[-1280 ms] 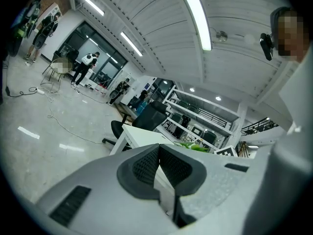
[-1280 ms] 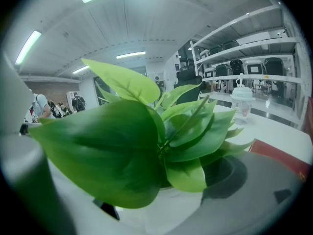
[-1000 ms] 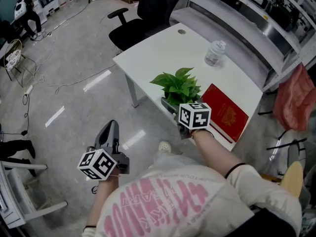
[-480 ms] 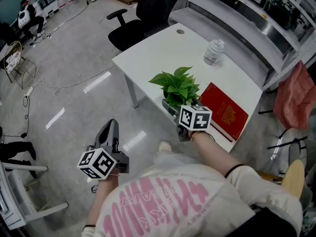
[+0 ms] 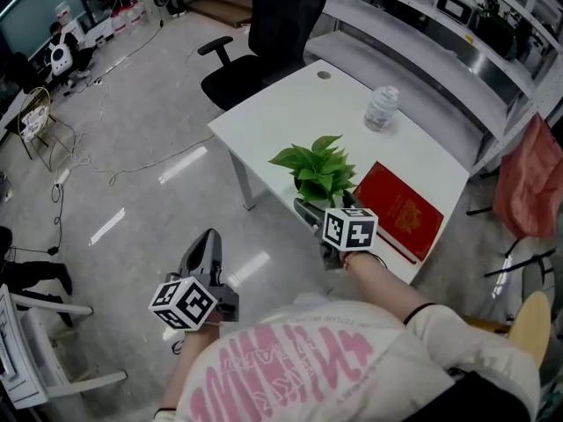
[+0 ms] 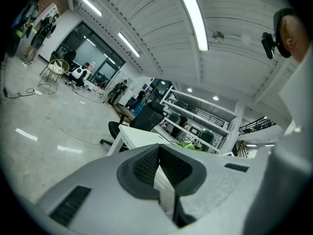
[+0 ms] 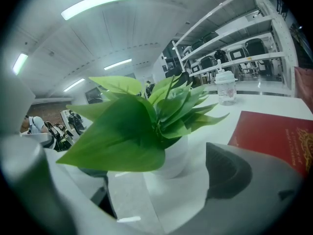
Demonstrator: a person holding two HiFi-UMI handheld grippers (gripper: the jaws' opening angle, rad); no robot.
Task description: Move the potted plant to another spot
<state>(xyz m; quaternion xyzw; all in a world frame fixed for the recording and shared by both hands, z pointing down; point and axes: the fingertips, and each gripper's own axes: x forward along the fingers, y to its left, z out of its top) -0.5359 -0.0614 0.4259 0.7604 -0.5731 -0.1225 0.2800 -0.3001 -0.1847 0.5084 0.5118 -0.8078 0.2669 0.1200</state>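
The potted plant [image 5: 317, 170], green leaves in a small white pot [image 7: 172, 156], stands near the front edge of the white table [image 5: 290, 104]. My right gripper [image 5: 318, 204] reaches in from the table's front edge and is open. The pot sits between its two jaws, with a gap showing to the right pad [image 7: 227, 173]. The left jaw is mostly hidden behind the leaves. My left gripper [image 5: 208, 243] hangs off the table over the floor at the lower left. It is shut with nothing in it, its pads [image 6: 146, 165] meeting at the tips.
A red book [image 5: 398, 211] lies just right of the plant. A clear plastic bottle [image 5: 381, 108] stands at the table's far side. A black office chair [image 5: 268, 33] is behind the table, shelving [image 5: 440, 51] runs along the right, and cables [image 5: 97, 139] trail on the floor.
The head view has shifted slightly. The plant stands on the same spot of the table and both grippers hold much the same places.
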